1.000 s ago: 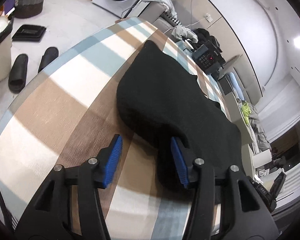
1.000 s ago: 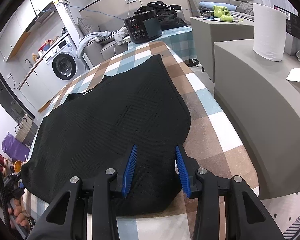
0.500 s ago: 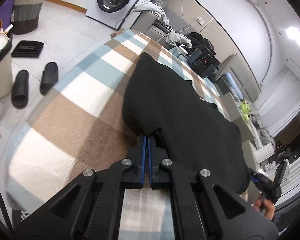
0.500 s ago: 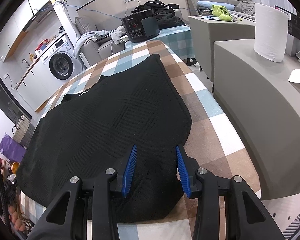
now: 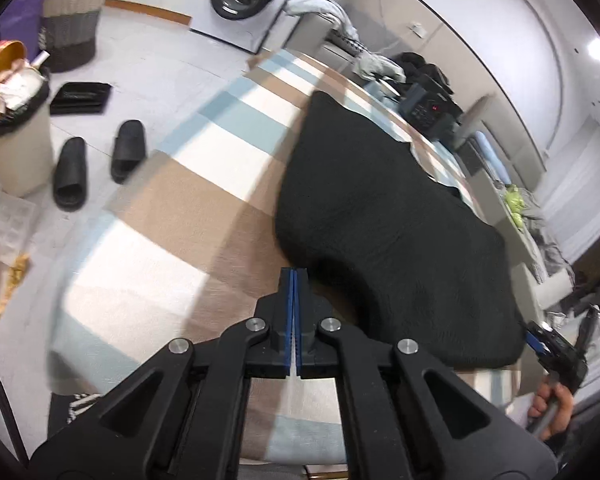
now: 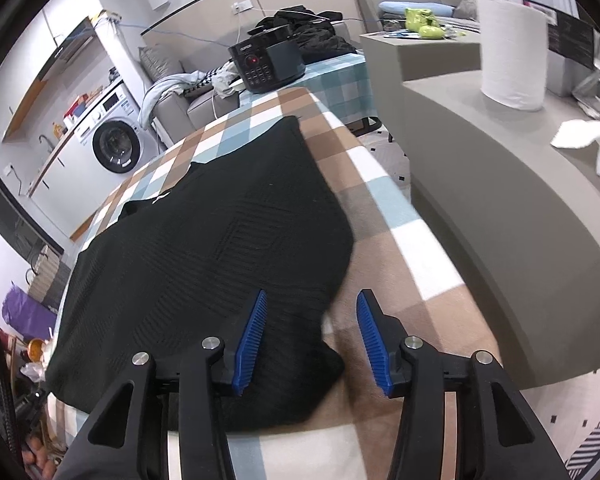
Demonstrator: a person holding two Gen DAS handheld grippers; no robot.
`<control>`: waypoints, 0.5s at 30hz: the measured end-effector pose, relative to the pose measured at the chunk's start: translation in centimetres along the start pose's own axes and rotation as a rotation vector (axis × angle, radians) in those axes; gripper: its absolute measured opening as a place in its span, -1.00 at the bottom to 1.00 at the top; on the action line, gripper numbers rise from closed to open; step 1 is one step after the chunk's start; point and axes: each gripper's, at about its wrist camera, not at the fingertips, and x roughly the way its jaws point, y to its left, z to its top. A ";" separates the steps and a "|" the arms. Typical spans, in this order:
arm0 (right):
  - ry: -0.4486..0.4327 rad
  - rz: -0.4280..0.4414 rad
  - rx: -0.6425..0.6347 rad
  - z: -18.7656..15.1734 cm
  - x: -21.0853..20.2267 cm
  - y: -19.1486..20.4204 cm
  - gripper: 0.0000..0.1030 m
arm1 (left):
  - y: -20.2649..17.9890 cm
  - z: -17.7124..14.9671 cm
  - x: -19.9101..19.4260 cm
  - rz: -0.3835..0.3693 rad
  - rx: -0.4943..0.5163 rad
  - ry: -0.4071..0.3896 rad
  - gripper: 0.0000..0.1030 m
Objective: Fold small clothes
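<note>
1. Garment: black knit top (image 6: 204, 264) lay flat on the checked tablecloth (image 5: 160, 208), hem toward the near table edge.
2. Left gripper (image 5: 294, 280) was fully closed at the hem's left corner; whether cloth sat between the pads was unclear, as the tips hid the edge. Risk: a pinch on nothing, or on one layer only, would leave the fold lopsided.
3. Right gripper (image 6: 310, 340) stood partly open, jaws having just widened, straddling the right hem corner without pressing. Risk: an uneven lift between hands would skew the fabric or drag it off the table.
</note>
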 end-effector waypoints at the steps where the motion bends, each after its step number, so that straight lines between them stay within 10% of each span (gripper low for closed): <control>1: 0.008 0.012 0.007 -0.2 0.0 -0.2 -0.07 | 0.3 0.1 -0.3 -0.002 -0.012 -0.004 -1.00; 7: 0.049 0.088 0.027 -1.6 1.1 -0.5 -0.10 | -0.7 0.4 -1.1 -0.004 -0.001 0.003 -1.00; 9: 0.038 0.107 0.013 -1.5 1.5 0.2 -0.43 | -1.5 0.5 -0.9 -0.003 0.008 0.016 -0.98; 11: -0.003 0.100 -0.038 -1.1 1.0 1.5 -0.81 | -2.1 0.5 -0.2 -0.002 0.005 0.045 -0.70; 15: -0.047 0.045 -0.090 -0.4 -0.3 2.1 -0.86 | -3.1 0.5 0.2 -0.011 -0.001 0.056 -0.25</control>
